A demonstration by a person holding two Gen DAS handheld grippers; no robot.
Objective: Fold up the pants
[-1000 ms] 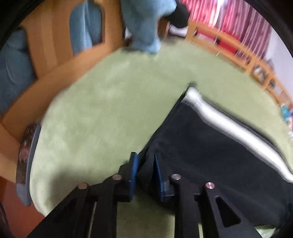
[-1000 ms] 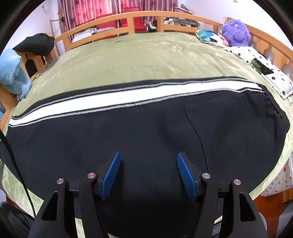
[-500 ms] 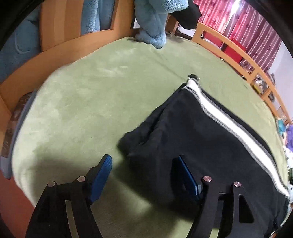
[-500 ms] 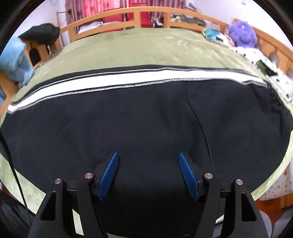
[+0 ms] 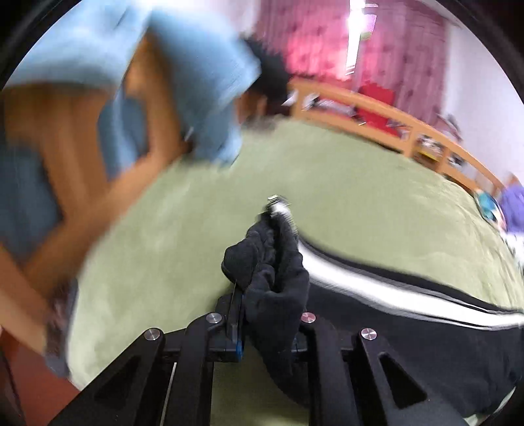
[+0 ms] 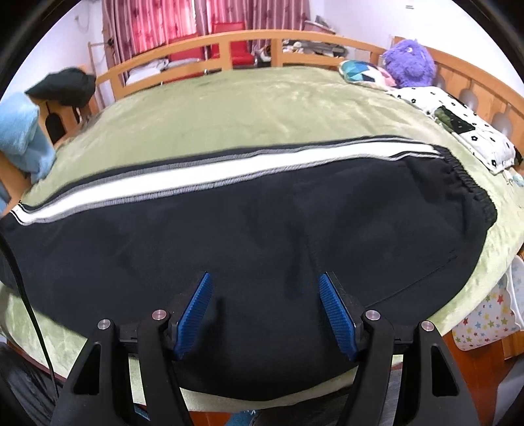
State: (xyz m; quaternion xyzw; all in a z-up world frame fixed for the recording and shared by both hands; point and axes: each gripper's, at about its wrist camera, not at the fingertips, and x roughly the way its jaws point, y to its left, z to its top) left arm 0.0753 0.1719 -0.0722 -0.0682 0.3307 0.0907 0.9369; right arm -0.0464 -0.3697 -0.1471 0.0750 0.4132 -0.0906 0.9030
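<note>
**Pants pinched at the cuff, spread flat on the bed**

Pants [image 6: 249, 229], black with a white side stripe [image 6: 209, 175] edged in grey. Lay spread lengthwise across the green blanket [image 6: 249, 108] of the bed, elastic waistband [image 6: 471, 183] toward the right of the right wrist view, leg ends toward the left. Reached nearly to the near edge of the mattress.

Leg end [image 5: 271, 262] bunched up and raised off the blanket in the left wrist view, gripped by the left tool [image 5: 267, 324], fingers pressed together on the black fabric. Crumpled cloth draped over the right finger, hiding it; blue pad [image 5: 238, 344] of the left finger just visible beside the cloth. Stripe ran away from the bunch toward the right. Much of this view blurred.

Right tool [image 6: 265, 314] held just above the middle of the pants near their front edge, blue ribbed fingers [image 6: 193, 318] spread wide apart, nothing between them. Whether the tips touched the fabric could not be told.

Around the bed: wooden rail [image 6: 229, 42] along the far side, light blue towel [image 6: 23, 141] and a dark garment [image 6: 64, 87] hung over the frame at left. Purple plush toy [image 6: 409, 64] and a black-and-white patterned pillow [image 6: 458, 127] at the far right. Red curtains [image 6: 183, 19] behind.
</note>
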